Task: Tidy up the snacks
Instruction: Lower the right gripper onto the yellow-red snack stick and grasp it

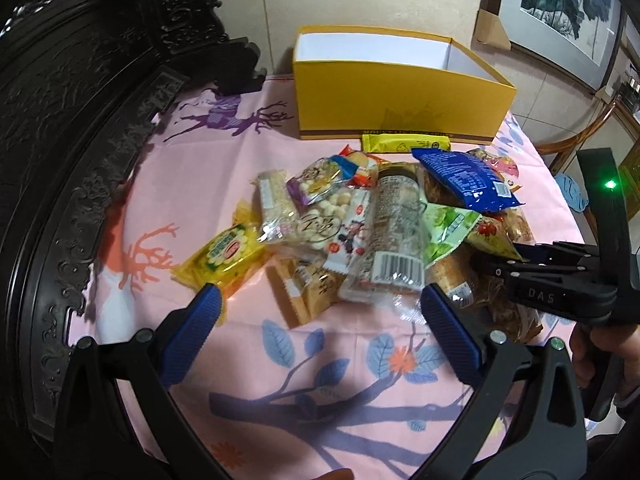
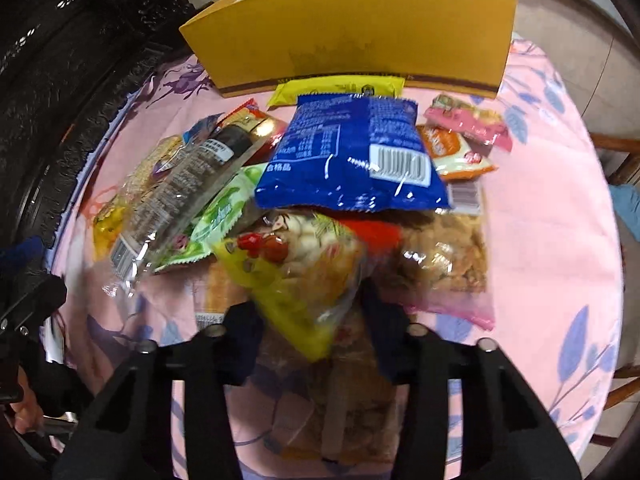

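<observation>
A pile of snack packets lies on a pink flowered tablecloth point(image 1: 224, 184) in front of an open yellow box point(image 1: 400, 100), whose white inside shows nothing in it. My left gripper point(image 1: 320, 300) is open, just short of the pile's near edge, facing a clear barcoded packet point(image 1: 394, 232). My right gripper point(image 2: 310, 312) has its jaws closed on a yellow-and-clear snack bag point(image 2: 296, 272) at the pile's near side; it also shows in the left wrist view point(image 1: 494, 258). A blue packet point(image 2: 356, 152) lies on top of the pile behind it.
A dark carved wooden cabinet point(image 1: 80, 120) borders the table's left side. A yellow bar packet point(image 1: 406, 142) lies against the box front. A framed picture point(image 1: 560, 8) leans on the wall. Wooden chairs point(image 2: 616, 152) stand to the right of the table.
</observation>
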A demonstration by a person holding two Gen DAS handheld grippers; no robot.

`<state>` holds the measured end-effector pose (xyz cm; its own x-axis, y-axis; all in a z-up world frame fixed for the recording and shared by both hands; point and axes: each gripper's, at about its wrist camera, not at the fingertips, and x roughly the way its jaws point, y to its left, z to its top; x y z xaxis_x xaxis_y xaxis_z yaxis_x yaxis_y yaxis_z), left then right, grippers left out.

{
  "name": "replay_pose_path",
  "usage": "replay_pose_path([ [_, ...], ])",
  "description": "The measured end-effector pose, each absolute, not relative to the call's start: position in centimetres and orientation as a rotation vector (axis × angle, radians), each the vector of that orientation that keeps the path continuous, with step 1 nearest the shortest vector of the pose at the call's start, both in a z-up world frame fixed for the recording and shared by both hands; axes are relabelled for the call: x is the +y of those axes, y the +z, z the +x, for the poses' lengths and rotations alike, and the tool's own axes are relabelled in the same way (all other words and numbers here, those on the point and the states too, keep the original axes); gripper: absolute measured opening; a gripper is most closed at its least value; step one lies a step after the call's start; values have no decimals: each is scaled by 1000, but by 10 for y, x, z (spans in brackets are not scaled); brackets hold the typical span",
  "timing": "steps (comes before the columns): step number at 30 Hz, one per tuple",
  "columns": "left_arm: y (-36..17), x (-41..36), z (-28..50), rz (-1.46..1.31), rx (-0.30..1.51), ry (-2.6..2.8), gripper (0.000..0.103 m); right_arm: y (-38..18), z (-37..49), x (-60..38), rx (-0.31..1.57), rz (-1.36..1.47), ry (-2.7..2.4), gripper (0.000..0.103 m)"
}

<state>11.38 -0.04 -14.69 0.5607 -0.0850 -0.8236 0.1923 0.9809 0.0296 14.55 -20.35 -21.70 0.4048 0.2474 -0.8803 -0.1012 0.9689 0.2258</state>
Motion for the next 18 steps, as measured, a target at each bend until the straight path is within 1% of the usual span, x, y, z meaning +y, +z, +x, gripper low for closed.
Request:
replay_pose_path([
  [1,-148,-5,117,118,963,-179,101,-218,145,-206,1129,129,212,26],
  [9,-161,-45,141,177,945,-251,101,-205,128,-217,1058,149,222,24],
  [16,-184,-61,155,161,956,-316,101,-202,125,-223,1046,149,240,23],
  [18,-189,-62,158,156,956,-318,99,-205,126,-225,1060,164,242,23],
])
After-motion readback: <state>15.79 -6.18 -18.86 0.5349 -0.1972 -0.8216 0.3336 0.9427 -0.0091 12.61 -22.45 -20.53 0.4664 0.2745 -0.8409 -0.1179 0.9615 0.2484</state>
